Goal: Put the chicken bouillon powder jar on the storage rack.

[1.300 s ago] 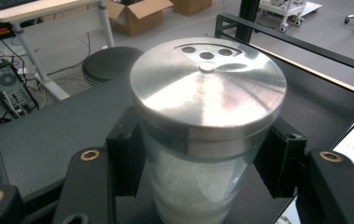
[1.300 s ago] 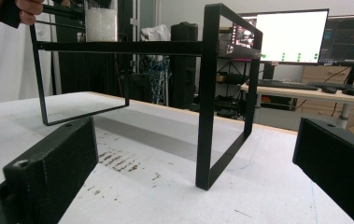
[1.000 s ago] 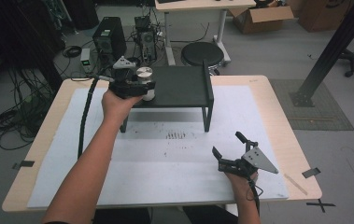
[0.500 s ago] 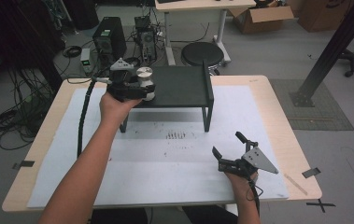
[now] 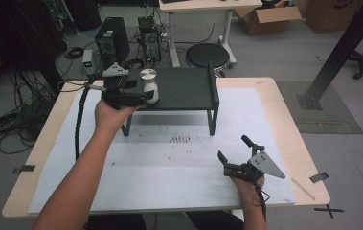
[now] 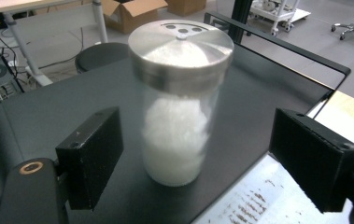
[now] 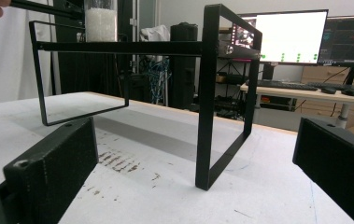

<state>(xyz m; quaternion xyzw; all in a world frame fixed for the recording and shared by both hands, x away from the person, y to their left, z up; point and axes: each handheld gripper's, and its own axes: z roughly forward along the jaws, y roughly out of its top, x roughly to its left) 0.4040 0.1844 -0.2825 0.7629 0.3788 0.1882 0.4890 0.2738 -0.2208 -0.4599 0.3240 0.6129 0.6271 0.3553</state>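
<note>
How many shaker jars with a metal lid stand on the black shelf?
1. The shaker jar stands upright near the left end of the black shelf, between the open left tongs, which do not touch it. None seems hidden.

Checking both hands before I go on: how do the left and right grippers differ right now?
The left gripper is raised at the shelf, its jaws just opened around the shaker without touching it. The right gripper sits low over the table, jaws open on nothing. Both are black and open.

Upright steel-lidded salt shaker [image 6: 179, 100] on black shelf [image 6: 268, 79]
</note>
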